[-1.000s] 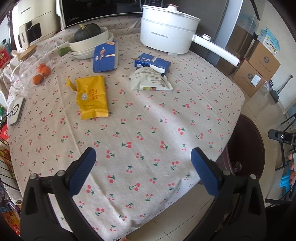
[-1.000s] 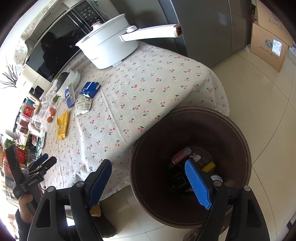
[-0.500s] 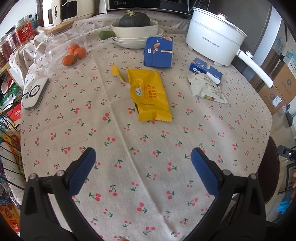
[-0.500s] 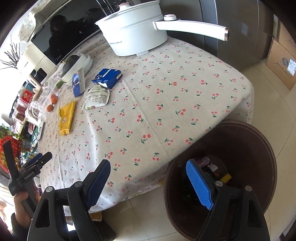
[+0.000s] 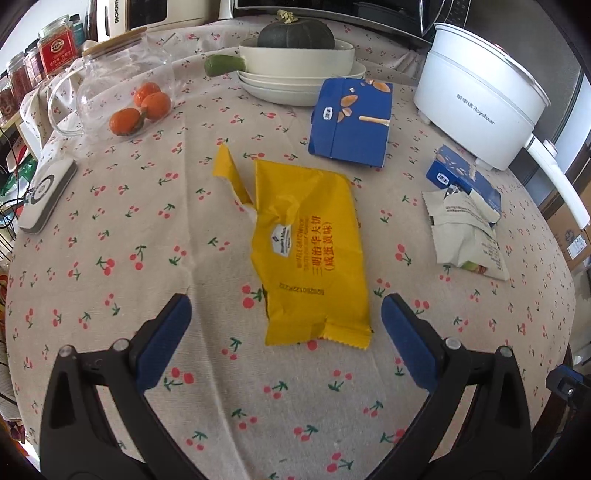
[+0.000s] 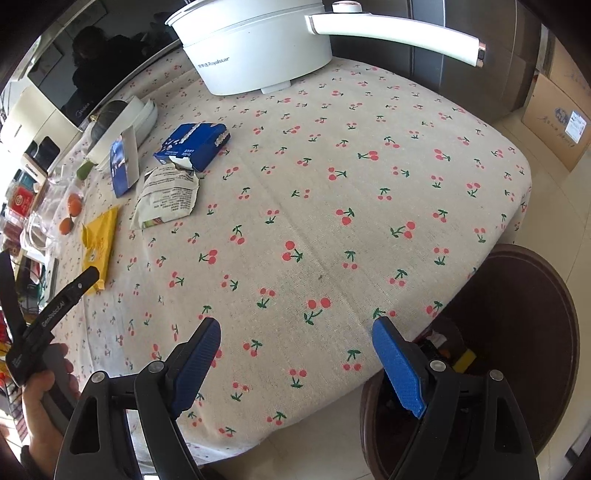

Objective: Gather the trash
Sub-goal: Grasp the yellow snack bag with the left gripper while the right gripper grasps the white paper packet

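Note:
A torn yellow snack wrapper (image 5: 310, 254) lies flat on the cherry-print tablecloth (image 5: 147, 229), just ahead of my open left gripper (image 5: 286, 332), whose jaws stand wide on either side of its near end without touching it. Further right lie a crumpled white wrapper (image 5: 465, 232) and a small blue carton (image 5: 461, 181); a larger blue box (image 5: 351, 122) sits behind. My right gripper (image 6: 295, 354) is open and empty over the table's near edge. The brown trash bin (image 6: 517, 332) stands on the floor to its right, with trash inside. The yellow wrapper (image 6: 98, 243) shows far left there.
A white electric pot (image 5: 480, 92) with a long handle stands at the back right. Stacked white bowls holding a dark squash (image 5: 295, 33), a glass jar with oranges (image 5: 136, 107) and a white device (image 5: 46, 195) sit at the back and left. Cardboard boxes (image 6: 557, 118) line the floor.
Both grippers moved in over the table and lower. The left one swung toward the yellow wrapper, now close between its jaws. The right one left the bin and came over the table edge.

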Demonstrator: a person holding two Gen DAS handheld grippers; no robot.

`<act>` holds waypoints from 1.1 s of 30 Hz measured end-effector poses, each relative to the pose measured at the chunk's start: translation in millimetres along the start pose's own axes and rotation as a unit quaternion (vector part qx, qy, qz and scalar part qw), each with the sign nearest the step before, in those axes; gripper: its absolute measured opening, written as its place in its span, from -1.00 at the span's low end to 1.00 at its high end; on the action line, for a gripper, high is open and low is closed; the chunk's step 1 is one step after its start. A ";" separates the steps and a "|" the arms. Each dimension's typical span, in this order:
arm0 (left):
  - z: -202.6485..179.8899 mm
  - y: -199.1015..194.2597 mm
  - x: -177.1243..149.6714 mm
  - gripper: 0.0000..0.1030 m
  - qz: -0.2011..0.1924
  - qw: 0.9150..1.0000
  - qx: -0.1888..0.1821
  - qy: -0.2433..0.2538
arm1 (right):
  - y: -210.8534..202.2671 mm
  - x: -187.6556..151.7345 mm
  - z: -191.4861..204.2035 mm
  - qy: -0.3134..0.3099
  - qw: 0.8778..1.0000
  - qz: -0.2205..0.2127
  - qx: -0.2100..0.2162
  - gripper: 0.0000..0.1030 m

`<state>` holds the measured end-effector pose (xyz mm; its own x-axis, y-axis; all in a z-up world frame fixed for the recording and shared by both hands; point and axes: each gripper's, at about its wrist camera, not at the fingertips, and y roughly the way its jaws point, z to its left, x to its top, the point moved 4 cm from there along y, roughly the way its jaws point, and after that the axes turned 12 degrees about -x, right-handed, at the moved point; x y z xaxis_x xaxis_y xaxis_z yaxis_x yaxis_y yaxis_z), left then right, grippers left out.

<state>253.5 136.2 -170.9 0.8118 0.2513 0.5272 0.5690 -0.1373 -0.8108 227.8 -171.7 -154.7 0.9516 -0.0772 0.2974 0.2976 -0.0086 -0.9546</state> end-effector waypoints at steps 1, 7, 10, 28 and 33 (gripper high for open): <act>0.1 3.1 -0.3 0.95 -0.002 1.000 0.003 -0.001 | 0.3 0.9 1.5 -0.002 1.000 -0.003 -0.002 0.66; -12.3 4.1 4.0 0.38 -0.029 0.999 -0.004 0.033 | 1.6 7.3 15.7 -0.026 0.999 -0.030 -0.011 0.66; -12.6 0.3 4.2 0.09 -0.028 0.999 -0.023 0.033 | 3.8 10.2 24.5 -0.028 0.999 -0.033 -0.001 0.67; 30.9 -51.1 -0.3 0.05 -0.018 0.999 -0.039 0.030 | 41.0 78.2 148.5 -0.080 0.993 -0.083 0.021 1.00; 36.4 -59.4 -3.1 0.05 -0.016 0.998 -0.039 0.038 | 54.8 86.2 169.1 -0.106 0.989 -0.101 -0.011 1.00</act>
<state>212.4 178.5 -133.6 0.7993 0.1831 0.5723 0.6004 -0.2052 -0.7729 339.0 -10.2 -178.9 0.8680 0.1390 0.4767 0.4843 -0.0252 -0.8745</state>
